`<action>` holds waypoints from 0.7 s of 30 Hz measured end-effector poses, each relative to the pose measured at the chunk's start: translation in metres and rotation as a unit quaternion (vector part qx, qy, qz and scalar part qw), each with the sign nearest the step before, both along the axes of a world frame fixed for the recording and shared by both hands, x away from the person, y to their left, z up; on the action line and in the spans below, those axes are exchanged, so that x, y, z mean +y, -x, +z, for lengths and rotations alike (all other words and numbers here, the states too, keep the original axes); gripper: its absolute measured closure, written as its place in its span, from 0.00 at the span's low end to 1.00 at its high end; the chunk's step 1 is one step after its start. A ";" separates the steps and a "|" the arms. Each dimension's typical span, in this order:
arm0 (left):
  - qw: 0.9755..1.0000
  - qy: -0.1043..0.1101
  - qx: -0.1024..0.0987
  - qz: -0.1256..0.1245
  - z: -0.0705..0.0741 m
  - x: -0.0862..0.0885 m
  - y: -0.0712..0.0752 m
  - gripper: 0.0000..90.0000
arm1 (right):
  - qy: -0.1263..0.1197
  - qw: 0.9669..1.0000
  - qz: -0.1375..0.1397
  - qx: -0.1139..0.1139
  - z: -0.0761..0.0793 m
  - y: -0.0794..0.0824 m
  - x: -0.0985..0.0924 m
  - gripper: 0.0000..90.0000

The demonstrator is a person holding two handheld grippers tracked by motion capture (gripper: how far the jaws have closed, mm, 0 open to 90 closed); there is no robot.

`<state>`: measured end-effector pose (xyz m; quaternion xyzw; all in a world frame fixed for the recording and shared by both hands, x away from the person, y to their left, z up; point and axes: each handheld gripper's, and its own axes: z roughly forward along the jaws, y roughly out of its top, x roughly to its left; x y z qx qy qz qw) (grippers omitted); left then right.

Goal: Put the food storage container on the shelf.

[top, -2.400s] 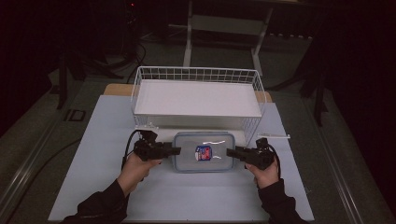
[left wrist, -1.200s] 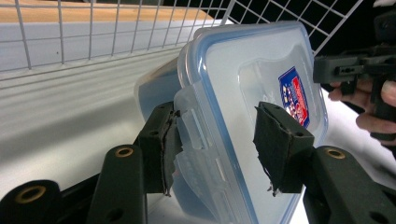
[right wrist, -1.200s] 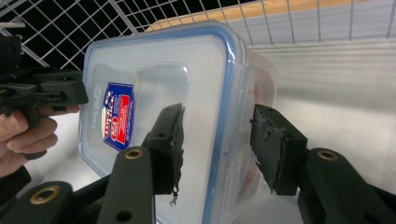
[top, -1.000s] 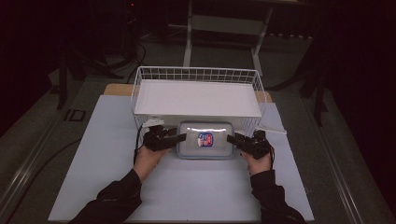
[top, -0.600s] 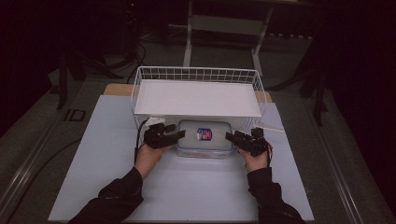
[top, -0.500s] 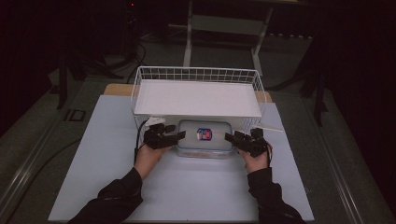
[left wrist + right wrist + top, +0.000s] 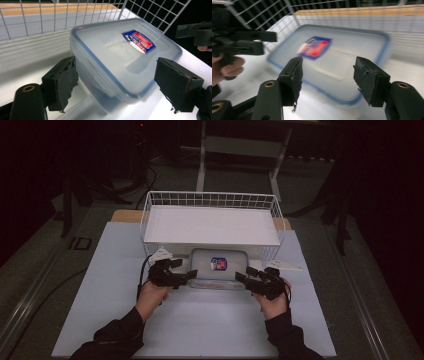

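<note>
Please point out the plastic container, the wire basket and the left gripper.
plastic container [image 7: 120, 60]: left gripper view, middle of its clear lid.
wire basket [image 7: 210, 199]: high view, far wire wall.
left gripper [image 7: 184, 276]: high view, midway between its fingertips.

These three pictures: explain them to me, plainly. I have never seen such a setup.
A person at a table holds a hand-held two-jaw gripper in each hand: the left gripper and the right gripper. The high view looks down from above; the other two pictures come from cameras riding on each gripper, looking along its black jaws. On the white table top stands a white wire basket. In front of it lies a clear plastic food container with a blue-rimmed lid. Both grippers' jaws have just been opening, flank the container's ends, and grip nothing.
</note>
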<state>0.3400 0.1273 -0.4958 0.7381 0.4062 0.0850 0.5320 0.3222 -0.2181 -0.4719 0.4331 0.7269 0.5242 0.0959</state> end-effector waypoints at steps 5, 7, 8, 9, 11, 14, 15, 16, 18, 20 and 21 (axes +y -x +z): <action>1.000 0.000 -0.005 -0.007 -0.001 0.003 0.013 0.16 | -0.008 0.999 0.037 0.017 -0.004 0.012 0.015 0.56; 1.000 -0.001 0.003 -0.019 -0.001 0.002 0.018 0.10 | 0.000 0.998 0.053 0.026 -0.007 0.015 0.022 0.67; 1.000 -0.004 0.006 -0.025 -0.002 0.002 0.021 0.05 | 0.004 0.998 0.062 0.029 -0.009 0.016 0.025 0.74; 1.000 -0.006 0.006 -0.028 -0.002 0.001 0.024 0.01 | 0.010 0.997 0.069 0.030 -0.010 0.017 0.028 0.79; 1.000 -0.009 0.005 -0.029 -0.001 0.001 0.031 0.01 | 0.024 0.996 0.080 0.037 -0.014 0.018 0.034 0.93; 1.000 -0.005 0.003 -0.030 0.000 0.004 0.042 0.01 | 0.035 0.995 0.084 0.043 -0.019 0.018 0.038 1.00; 1.000 -0.007 0.000 -0.029 0.000 0.005 0.046 0.00 | 0.049 0.994 0.086 0.050 -0.025 0.016 0.042 1.00; 1.000 -0.007 -0.002 -0.030 0.000 0.006 0.049 0.00 | 0.053 0.993 0.087 0.053 -0.028 0.015 0.043 1.00; 0.999 -0.012 -0.003 -0.032 -0.003 0.007 0.055 0.00 | 0.064 0.993 0.086 0.055 -0.033 0.012 0.046 1.00; 0.999 -0.015 -0.001 -0.032 -0.006 0.009 0.059 0.00 | 0.065 0.993 0.082 0.062 -0.036 0.009 0.047 1.00; 0.999 -0.015 0.002 -0.030 -0.008 0.009 0.060 0.00 | 0.065 0.993 0.080 0.061 -0.036 0.007 0.048 1.00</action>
